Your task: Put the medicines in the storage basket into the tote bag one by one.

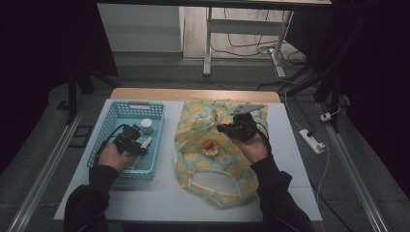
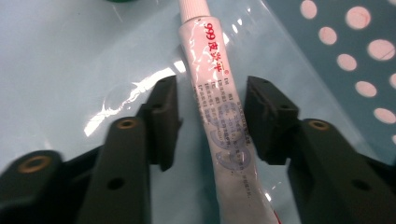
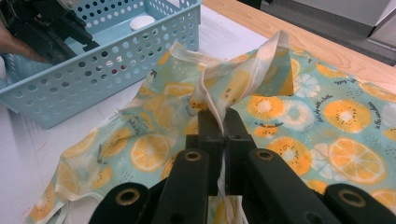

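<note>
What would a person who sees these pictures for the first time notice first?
The eye goes first to the bright bag printed with orange slices, spread over the middle of the white table. The right gripper has its fingers shut on a strap of that bag and holds it up. To the left stands a blue basket, where the left gripper has a white tube with red print between its fingers, apparently not yet touching it.
</note>
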Demonstrator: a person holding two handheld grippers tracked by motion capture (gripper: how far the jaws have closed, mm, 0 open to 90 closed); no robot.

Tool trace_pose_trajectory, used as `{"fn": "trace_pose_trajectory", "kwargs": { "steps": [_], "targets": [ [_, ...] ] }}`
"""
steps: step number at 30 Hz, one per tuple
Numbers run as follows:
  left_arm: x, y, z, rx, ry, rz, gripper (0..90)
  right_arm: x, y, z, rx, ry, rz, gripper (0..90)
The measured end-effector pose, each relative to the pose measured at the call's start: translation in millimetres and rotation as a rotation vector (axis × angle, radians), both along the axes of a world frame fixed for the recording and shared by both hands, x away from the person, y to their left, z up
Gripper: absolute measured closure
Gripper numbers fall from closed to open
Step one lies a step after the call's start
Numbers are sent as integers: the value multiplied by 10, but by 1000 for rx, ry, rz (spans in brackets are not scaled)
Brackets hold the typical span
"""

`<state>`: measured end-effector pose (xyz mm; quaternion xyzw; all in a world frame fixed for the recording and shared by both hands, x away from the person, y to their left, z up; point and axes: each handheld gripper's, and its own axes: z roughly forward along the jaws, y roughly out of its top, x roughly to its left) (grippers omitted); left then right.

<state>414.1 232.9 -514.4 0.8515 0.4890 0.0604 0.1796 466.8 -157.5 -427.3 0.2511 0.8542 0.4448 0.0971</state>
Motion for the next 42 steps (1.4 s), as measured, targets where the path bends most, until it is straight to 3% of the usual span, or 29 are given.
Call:
{"fn": "trace_pose_trajectory", "kwargs": {
  "steps": [6, 13, 20, 25, 32, 42],
  "targets": [
    [2, 4, 3, -12, 4, -4, 701, -1, -7, 9, 2, -1, 1, 896],
    [7, 3, 17, -12, 3, 6, 714, -5, -13, 20, 5, -3, 2, 896],
    [-32, 30, 119, -63, -71, 44, 716, -10, -24, 34, 11, -6, -1, 897],
    [-63, 64, 198, -116, -115, 48, 716, -14, -30, 48, 17, -8, -2, 896],
    [-128, 109, 369, -154, -169, 59, 716, -21, -43, 71, 25, -13, -1, 897],
    [-253, 101, 537, -242, -214, 39, 716, -27, -49, 87, 33, -17, -1, 897]
  ]
}}
